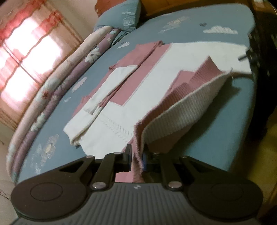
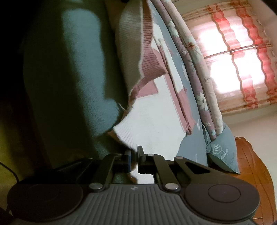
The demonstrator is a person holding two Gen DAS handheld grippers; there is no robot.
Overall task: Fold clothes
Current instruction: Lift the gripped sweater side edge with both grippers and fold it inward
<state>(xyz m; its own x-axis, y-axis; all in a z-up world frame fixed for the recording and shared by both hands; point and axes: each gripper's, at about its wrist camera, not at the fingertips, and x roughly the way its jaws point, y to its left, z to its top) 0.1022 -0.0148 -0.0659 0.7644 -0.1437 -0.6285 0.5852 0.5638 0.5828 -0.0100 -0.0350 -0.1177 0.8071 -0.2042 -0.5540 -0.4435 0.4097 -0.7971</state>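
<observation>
**Gripping the ribbed hem with both grippers, ready to fold**

Lying across the blue bed sheet printed with white clouds (image 1: 173, 20), the pink-and-cream knitted sweater (image 1: 155, 69) is occupying the middle of the mattress, its sleeves already turned in over the body. I am working at its near end, where the ribbed pink-and-cream hem band (image 1: 190, 90) is standing up off the sheet in a raised curl between my two tools.

I am pinching the pink corner of that band with my left gripper (image 1: 136, 155), its jaws closed on the fabric. I am pinching the cream corner with my right gripper (image 2: 134, 155), its jaws likewise clamped on the ribbing.

I am judging this to be the start of the bottom-to-top fold: both corners are in hand and the hem is just beginning to lift. What comes next, I think, is raising both corners evenly and carrying them away from me toward the collar, keeping the band taut so the body is not dragging or bunching under it.

Beyond the sweater, the rolled floral quilt in lilac and cream (image 1: 69, 72) is running along the far side of the bed, and the blue pillow (image 1: 121, 15) is sitting at the head.
</observation>
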